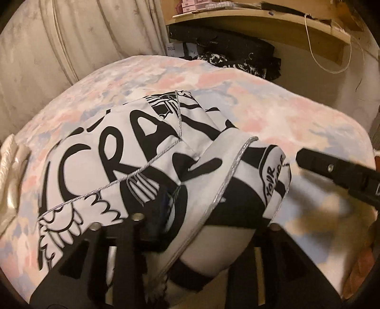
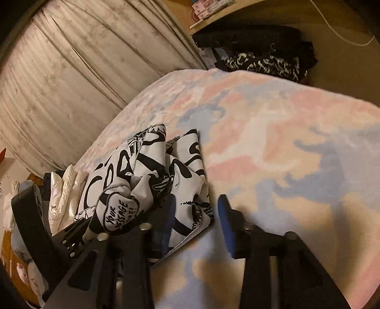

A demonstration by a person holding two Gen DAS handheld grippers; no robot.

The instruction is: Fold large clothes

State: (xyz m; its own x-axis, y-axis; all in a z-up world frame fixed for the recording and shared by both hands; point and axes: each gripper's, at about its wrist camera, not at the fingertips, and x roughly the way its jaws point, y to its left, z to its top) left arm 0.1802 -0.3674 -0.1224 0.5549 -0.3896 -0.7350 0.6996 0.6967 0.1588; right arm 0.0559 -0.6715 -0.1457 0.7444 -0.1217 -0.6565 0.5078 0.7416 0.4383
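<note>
A white garment (image 1: 114,156) with bold black lettering and silver piping lies bunched in loose folds on a pastel pink and blue blanket (image 1: 273,114). My left gripper (image 1: 204,222) stands open over the garment's near end, with cloth lying between its spread fingers and neither one pressing on it. In the right wrist view the garment (image 2: 147,171) sits at the left. My right gripper (image 2: 196,202) is open at its near corner. The left blue pad (image 2: 169,214) is against the cloth and the right pad (image 2: 225,221) is over bare blanket. Each gripper shows in the other's view, the right gripper (image 1: 337,173) and the left gripper (image 2: 71,235).
A beige curtain (image 1: 71,40) hangs behind the bed. A wooden shelf (image 1: 261,21) with a dangling cable stands at the back right, above a heap of dark clothes (image 1: 237,57). A shiny white padded item (image 2: 64,190) lies at the blanket's left edge. The blanket's right half is bare.
</note>
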